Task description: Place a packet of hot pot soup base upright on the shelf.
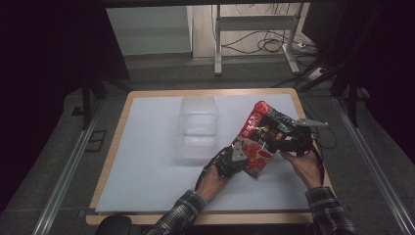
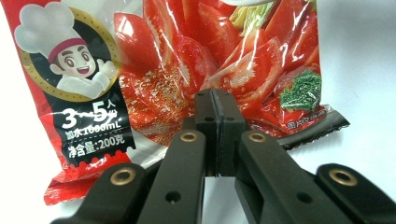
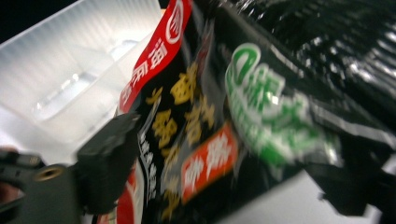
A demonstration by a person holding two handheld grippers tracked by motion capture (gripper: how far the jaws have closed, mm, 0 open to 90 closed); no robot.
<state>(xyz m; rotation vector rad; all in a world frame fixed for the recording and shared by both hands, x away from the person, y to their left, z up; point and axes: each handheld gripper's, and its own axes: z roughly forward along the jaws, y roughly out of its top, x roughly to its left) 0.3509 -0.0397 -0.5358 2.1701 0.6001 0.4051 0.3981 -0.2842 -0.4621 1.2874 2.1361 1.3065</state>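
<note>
A red and black food packet (image 1: 259, 137) hangs tilted above the right half of the white mat (image 1: 147, 171). My left gripper (image 1: 234, 159) is shut on its lower edge. In the left gripper view the pads meet at the packet's (image 2: 187, 60) bottom seam, under the chef cartoon, with my left gripper (image 2: 215, 116) closed tight. My right gripper (image 1: 292, 139) sits at the packet's right side. In the blurred right gripper view the packet (image 3: 210, 130) lies between my right gripper's (image 3: 226, 163) wide-set jaws, which do not visibly squeeze it.
A clear plastic container (image 1: 197, 128) stands on the mat left of the packet, open at the top; the container (image 3: 70, 70) is also behind the packet in the right gripper view. The table's wooden rim (image 1: 112, 161) frames the mat. Dark floor and cables lie beyond.
</note>
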